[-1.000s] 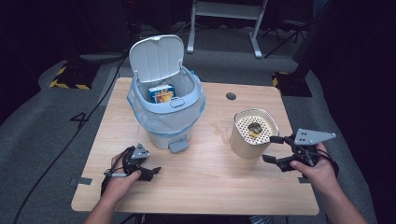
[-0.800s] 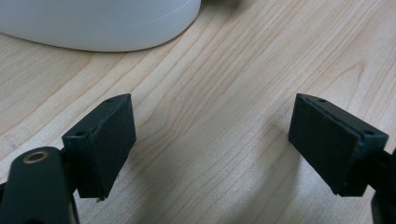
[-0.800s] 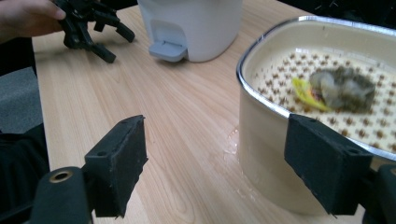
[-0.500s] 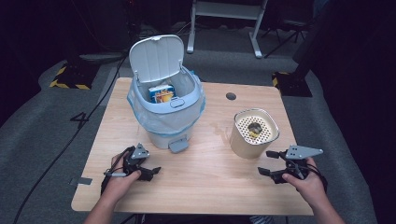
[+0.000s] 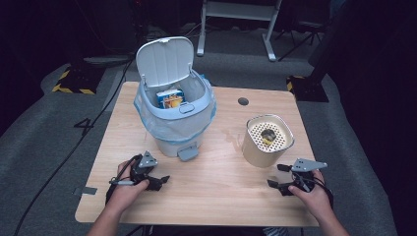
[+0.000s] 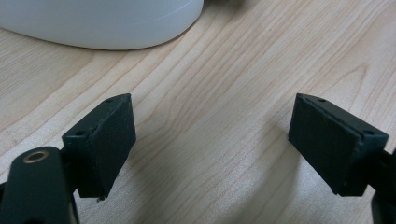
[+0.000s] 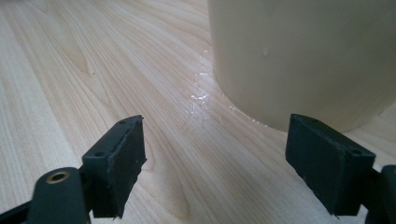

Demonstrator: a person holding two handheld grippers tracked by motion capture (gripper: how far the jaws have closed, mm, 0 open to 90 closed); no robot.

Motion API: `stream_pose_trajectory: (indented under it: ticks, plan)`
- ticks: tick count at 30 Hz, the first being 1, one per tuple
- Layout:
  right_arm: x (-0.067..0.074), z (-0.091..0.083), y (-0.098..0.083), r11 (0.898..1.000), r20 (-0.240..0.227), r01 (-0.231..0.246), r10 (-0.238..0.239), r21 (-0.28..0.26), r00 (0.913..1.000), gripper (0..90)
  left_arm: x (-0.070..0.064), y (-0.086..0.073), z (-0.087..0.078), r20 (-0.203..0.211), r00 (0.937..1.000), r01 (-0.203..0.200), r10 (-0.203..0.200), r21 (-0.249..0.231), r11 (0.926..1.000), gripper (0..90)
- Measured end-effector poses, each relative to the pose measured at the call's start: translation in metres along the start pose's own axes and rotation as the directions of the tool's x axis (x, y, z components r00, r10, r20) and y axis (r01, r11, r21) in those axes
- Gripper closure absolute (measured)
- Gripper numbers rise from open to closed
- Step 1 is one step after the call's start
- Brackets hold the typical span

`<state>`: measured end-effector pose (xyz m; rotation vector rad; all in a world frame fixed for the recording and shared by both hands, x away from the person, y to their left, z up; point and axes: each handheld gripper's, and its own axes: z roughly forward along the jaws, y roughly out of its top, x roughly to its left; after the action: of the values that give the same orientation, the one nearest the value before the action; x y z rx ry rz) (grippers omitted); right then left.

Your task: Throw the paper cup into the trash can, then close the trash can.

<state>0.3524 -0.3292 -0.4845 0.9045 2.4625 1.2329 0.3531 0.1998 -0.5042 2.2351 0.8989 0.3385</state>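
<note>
High view
- desk (image 5: 216,196): light wood, everything sits on it
- bin (image 5: 174,125): pale blue, plastic liner, white lid (image 5: 163,61) flipped up at the back, foot pedal (image 5: 188,153) facing the person; it's my landmark for the rest
- box (image 5: 169,99): blue and yellow, lying inside the bin
- canister (image 5: 267,141): cream coloured, upright, perforated top with something yellowish in the middle; right of the bin, a clear gap between them
- left gripper (image 5: 162,180): in front of the bin on the person's side, down at the desk surface, jaws spread with nothing in them
- right gripper (image 5: 277,175): well to the right of the bin, just in front of the canister, not touching it, jaws apart and empty
- dark round hole (image 5: 243,101): in the desk top, right of the bin, toward the far edge

Left gripper view
- left gripper (image 6: 212,144): both black pads wide apart, bare wood grain between them, so it's released
- bin (image 6: 100,21): its pale curved base sits at the top, beyond the jaws, clear of them

Right gripper view
- right gripper (image 7: 215,165): pads wide apart, bare desk between; the jaws have just been opening a bit more, holding nothing
- canister (image 7: 303,56): cream wall right ahead, closer to the right-hand pad, not between the pads
- wet shiny smear (image 7: 201,93): on the desk at the canister's foot
</note>
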Motion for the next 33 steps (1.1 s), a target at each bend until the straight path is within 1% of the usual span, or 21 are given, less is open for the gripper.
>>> stream_pose_trajectory:
  ticks: [1,3,6,8,9,10,11,13,19,20,22,23,24,25,26,27,28,29,30,31,33]
  plan:
    - [0.000,0.001,-0.001,1.000,0.001,0.000,0.000,0.004,1.0000,20.0,0.000,0.000,0.000,-0.001,1.0000,0.001,-0.001,0.000,1.0000,15.2]
    - [0.001,0.004,-0.002,1.000,0.019,0.018,-0.019,0.022,0.9997,19.3,-0.001,0.000,0.000,-0.005,1.0000,0.004,-0.004,0.000,1.0000,15.2]
    - [0.003,0.009,-0.004,0.999,0.027,0.024,-0.025,0.037,0.9993,18.9,-0.002,0.000,0.000,-0.010,0.9999,0.013,-0.013,-0.003,0.9999,15.2]
    - [0.003,0.012,-0.006,0.998,0.034,0.029,-0.030,0.052,0.9990,18.2,-0.002,0.000,0.000,-0.005,0.9999,0.012,-0.012,-0.001,0.9999,14.9]
    - [0.005,0.017,-0.009,0.996,0.025,0.020,-0.022,0.088,0.9994,16.6,-0.002,-0.001,0.000,-0.008,0.9998,0.017,-0.017,0.000,0.9999,14.6]
    - [0.005,0.017,-0.009,0.996,0.025,0.020,-0.022,0.088,0.9994,16.6,-0.003,-0.001,0.000,-0.010,0.9997,0.022,-0.022,0.000,0.9998,14.6]
    - [0.008,0.021,-0.010,0.996,0.047,0.036,-0.040,0.084,0.9981,14.0,-0.004,-0.001,0.000,-0.016,0.9995,0.028,-0.028,-0.001,0.9996,14.5]
    - [0.008,0.021,-0.010,0.996,0.052,0.032,-0.036,0.086,0.9980,13.7,-0.004,-0.001,-0.001,-0.023,0.9993,0.031,-0.031,0.000,0.9995,14.5]
    - [0.009,0.022,-0.010,0.996,0.059,0.028,-0.033,0.086,0.9977,13.4,-0.006,-0.001,-0.001,-0.030,0.9986,0.044,-0.044,-0.002,0.9990,14.8]
    - [0.009,0.022,-0.010,0.996,0.059,0.028,-0.033,0.086,0.9977,13.4,-0.006,-0.002,-0.001,-0.038,0.9982,0.047,-0.047,-0.005,0.9989,15.0]
    - [0.009,0.022,-0.010,0.996,0.058,0.027,-0.032,0.086,0.9978,13.4,-0.007,-0.002,-0.003,-0.041,0.9976,0.057,-0.057,-0.004,0.9984,18.1]
    - [0.009,0.022,-0.010,0.996,0.058,0.027,-0.032,0.086,0.9978,13.4,-0.007,-0.001,-0.005,-0.029,0.9977,0.061,-0.061,-0.009,0.9981,24.0]
    - [0.009,0.022,-0.010,0.996,0.058,0.028,-0.033,0.086,0.9978,13.3,-0.005,-0.001,-0.008,0.002,0.9966,0.082,-0.082,-0.019,0.9964,32.5]
    - [0.009,0.022,-0.010,0.996,0.057,0.029,-0.034,0.086,0.9978,13.4,-0.003,-0.001,-0.011,0.022,0.9940,0.107,-0.107,-0.037,0.9935,35.4]
    - [0.009,0.022,-0.010,0.996,0.056,0.028,-0.033,0.085,0.9979,13.3,-0.002,-0.001,-0.013,0.034,0.9929,0.115,-0.114,-0.050,0.9921,32.9]
    - [0.009,0.022,-0.010,0.996,0.056,0.029,-0.034,0.085,0.9979,13.4,-0.001,-0.002,-0.016,0.037,0.9930,0.114,-0.112,-0.054,0.9919,37.0]
    - [0.009,0.022,-0.010,0.996,0.056,0.029,-0.034,0.085,0.9979,13.4,0.000,-0.002,-0.018,0.036,0.9940,0.105,-0.103,-0.056,0.9929,37.0]
    - [0.009,0.022,-0.010,0.996,0.057,0.029,-0.034,0.086,0.9978,13.3,0.001,-0.003,-0.023,0.046,0.9954,0.087,-0.085,-0.064,0.9941,36.8]
    - [0.009,0.022,-0.010,0.996,0.057,0.029,-0.034,0.086,0.9978,13.3,0.001,-0.003,-0.023,0.046,0.9954,0.087,-0.085,-0.064,0.9941,37.4]
    - [0.009,0.022,-0.010,0.996,0.056,0.029,-0.034,0.085,0.9979,13.3,0.001,-0.003,-0.025,0.052,0.9962,0.074,-0.070,-0.070,0.9948,37.4]
    - [0.009,0.022,-0.010,0.996,0.056,0.029,-0.034,0.084,0.9979,13.4,0.003,-0.004,-0.031,0.063,0.9963,0.064,-0.059,-0.083,0.9945,39.6]
